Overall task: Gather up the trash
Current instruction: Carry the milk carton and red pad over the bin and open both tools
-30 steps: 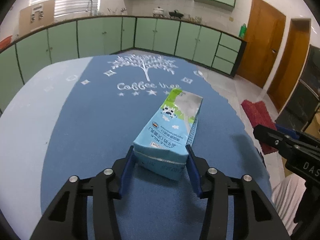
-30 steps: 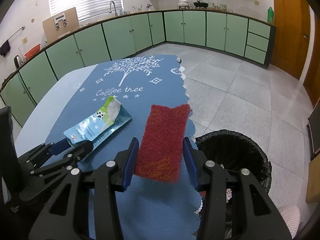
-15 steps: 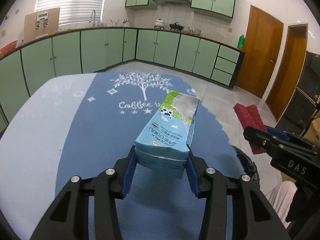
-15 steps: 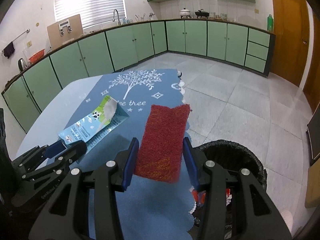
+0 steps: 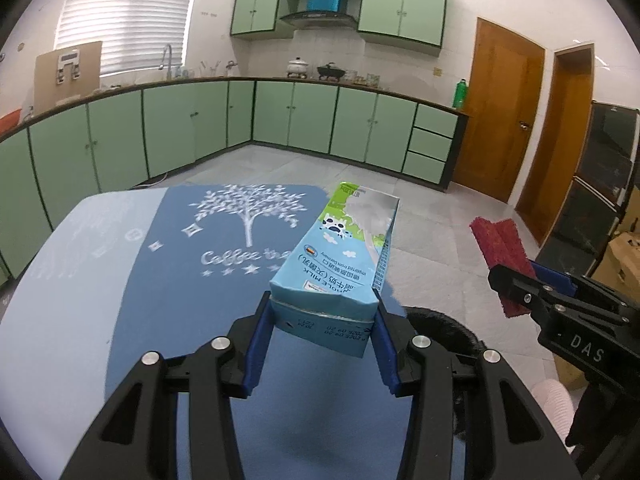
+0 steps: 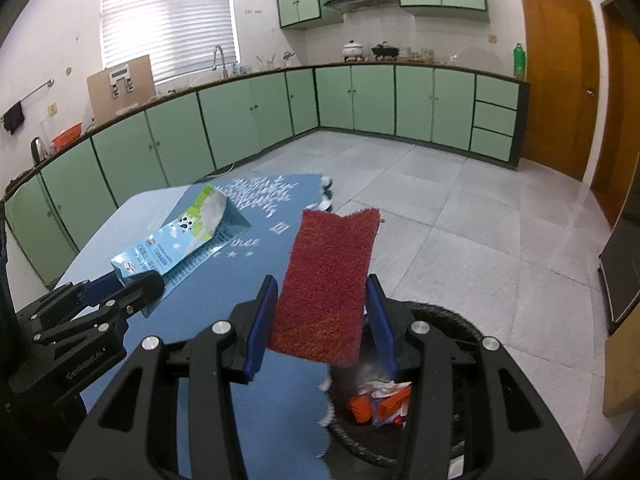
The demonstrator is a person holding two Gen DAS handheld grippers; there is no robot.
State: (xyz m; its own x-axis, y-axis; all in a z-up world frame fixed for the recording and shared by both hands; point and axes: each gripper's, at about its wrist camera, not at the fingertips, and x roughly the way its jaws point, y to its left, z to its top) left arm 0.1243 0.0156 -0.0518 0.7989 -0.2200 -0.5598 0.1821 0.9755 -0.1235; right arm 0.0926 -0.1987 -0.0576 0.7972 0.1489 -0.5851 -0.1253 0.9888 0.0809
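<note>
My left gripper (image 5: 322,326) is shut on a blue and green milk carton (image 5: 340,264) and holds it in the air above the blue tablecloth (image 5: 180,304); the carton also shows in the right wrist view (image 6: 180,244). My right gripper (image 6: 322,316) is shut on a red scouring pad (image 6: 330,276), held over the table's right edge above a black trash bin (image 6: 452,316). The pad also shows in the left wrist view (image 5: 500,248). The bin holds orange and white trash (image 6: 380,400).
The bin's rim (image 5: 440,320) stands on the tiled floor just right of the table. Green cabinets (image 6: 360,96) line the far walls. Brown doors (image 5: 504,112) are at the right. A cardboard box (image 5: 624,256) sits on the floor at far right.
Both grippers have risen with their loads. The carton has left the tablecloth and moved right toward the bin. The red pad has moved over the bin's edge.
</note>
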